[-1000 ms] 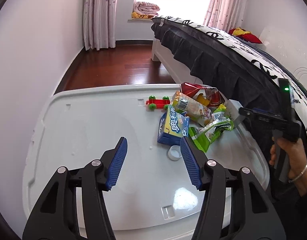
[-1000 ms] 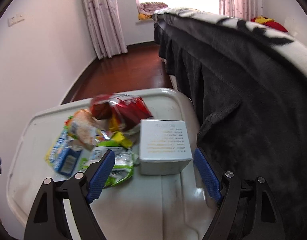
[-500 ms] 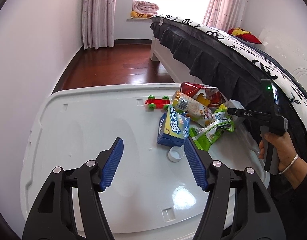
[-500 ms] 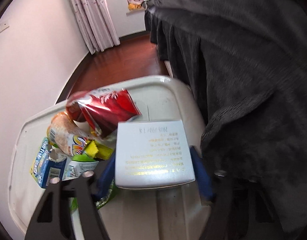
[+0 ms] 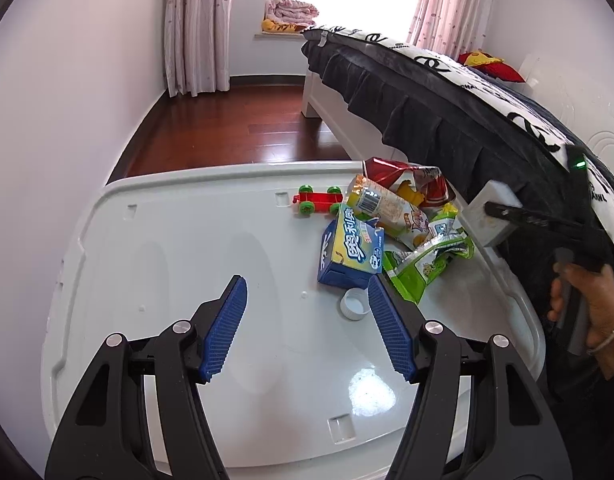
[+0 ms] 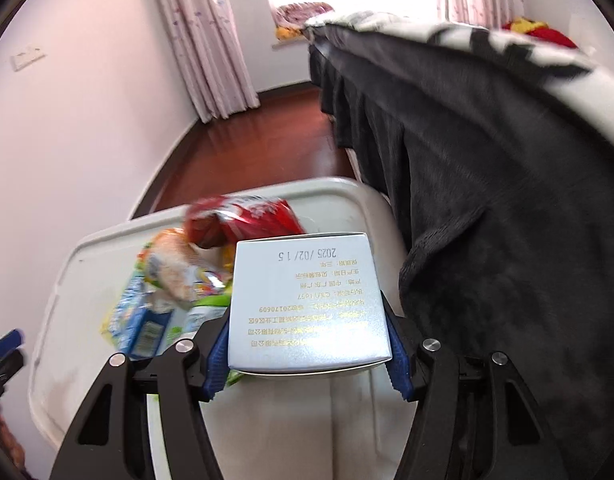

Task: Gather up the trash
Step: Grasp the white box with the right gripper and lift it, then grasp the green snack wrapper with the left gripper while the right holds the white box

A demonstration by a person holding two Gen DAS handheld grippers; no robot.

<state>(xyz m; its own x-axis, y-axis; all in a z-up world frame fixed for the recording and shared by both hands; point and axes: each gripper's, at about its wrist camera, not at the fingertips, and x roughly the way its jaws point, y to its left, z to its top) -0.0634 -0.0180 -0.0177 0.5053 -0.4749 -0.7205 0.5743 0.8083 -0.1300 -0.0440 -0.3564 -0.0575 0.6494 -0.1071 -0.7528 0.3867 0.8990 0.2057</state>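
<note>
Bedroom with wood floor and a bed [image 5: 447, 96] beside a white table [image 5: 179, 248] strewn with snack wrappers [image 5: 419, 220], a blue carton [image 5: 349, 252] and a bottle cap [image 5: 355, 303]. At the table's bed-side edge, the right tongs [image 6: 307, 356] clamp a white box [image 6: 307, 300] by its two side walls; it appears light and stiff, though thin card could dent if squeezed. Left tongs [image 5: 307, 328] hover apart, empty, near the cap.

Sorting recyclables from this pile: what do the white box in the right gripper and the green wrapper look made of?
The white box looks like coated cardboard: crisp folded edges, faint sheen, printed text. The green wrapper looks like thin glossy plastic film, crinkled and reflective, possibly foil-lined.
</note>
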